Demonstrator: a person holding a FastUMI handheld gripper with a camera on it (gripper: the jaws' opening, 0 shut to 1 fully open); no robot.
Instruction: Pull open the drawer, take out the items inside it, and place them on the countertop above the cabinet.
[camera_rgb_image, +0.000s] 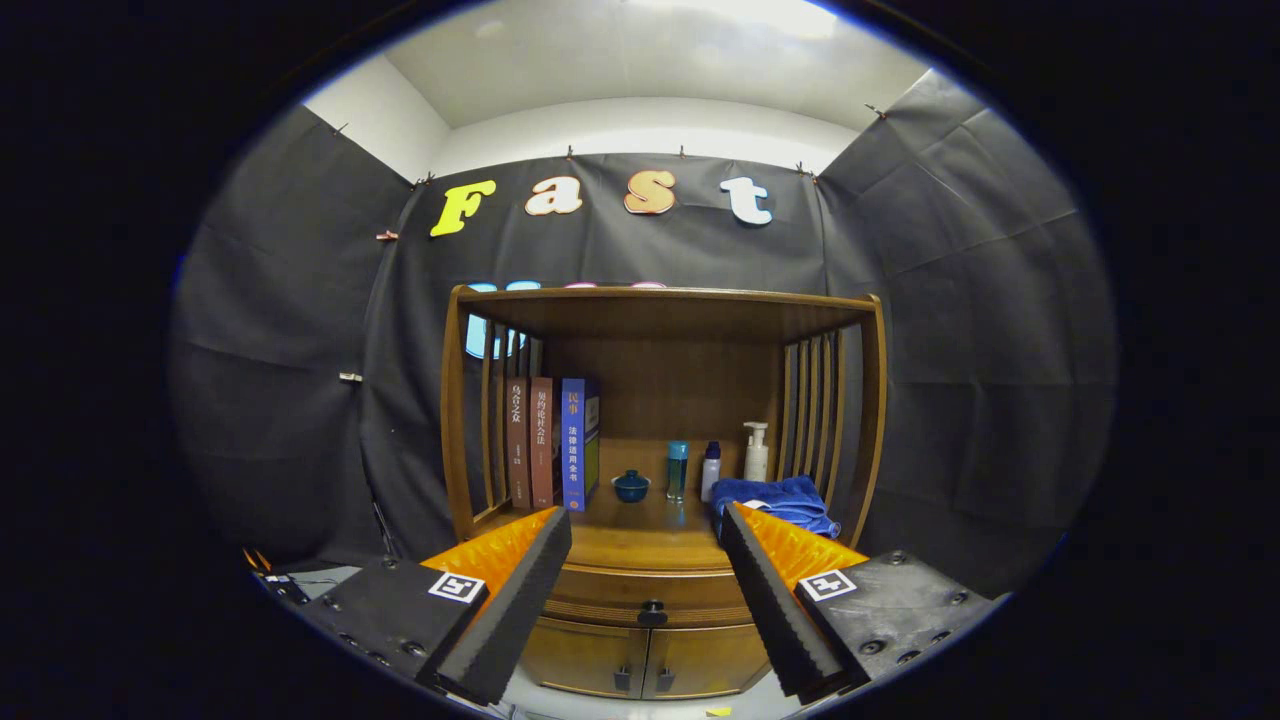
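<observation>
Gripper view. The claw (646, 545) stands wide open with nothing between its fingers, well short of the brown wooden cabinet (660, 440). The task's thing, the shallow wooden drawer (650, 590), sits shut under the tabletop (640, 540), and its small dark round knob (652, 611) lies between the two fingers and beyond them. What the drawer holds cannot be told while it is shut.

Risks from this position:
- The knob is small and round. A claw closing off-centre is likely to slip off it, or to strike the drawer front instead.
- A pull that runs off the drawer's line could jam it in its runners.
- The tabletop is already crowded, so items set down carelessly may topple the upright bottles.

Surface. On the tabletop, from left to right: three upright books (550, 445) against the left slatted side; a small dark blue lidded pot (631, 486); a teal-capped clear bottle (677, 470); a white bottle with a blue cap (710, 470); a white pump bottle (756, 452); a crumpled blue towel (780, 500) at the near right. The near middle strip looks the freest place, though the fisheye curve makes this uncertain. Two small wooden doors (640, 660) close the cabinet below the drawer.

Room. Black cloth walls (280, 350) enclose the booth under a white ceiling (650, 60).
</observation>
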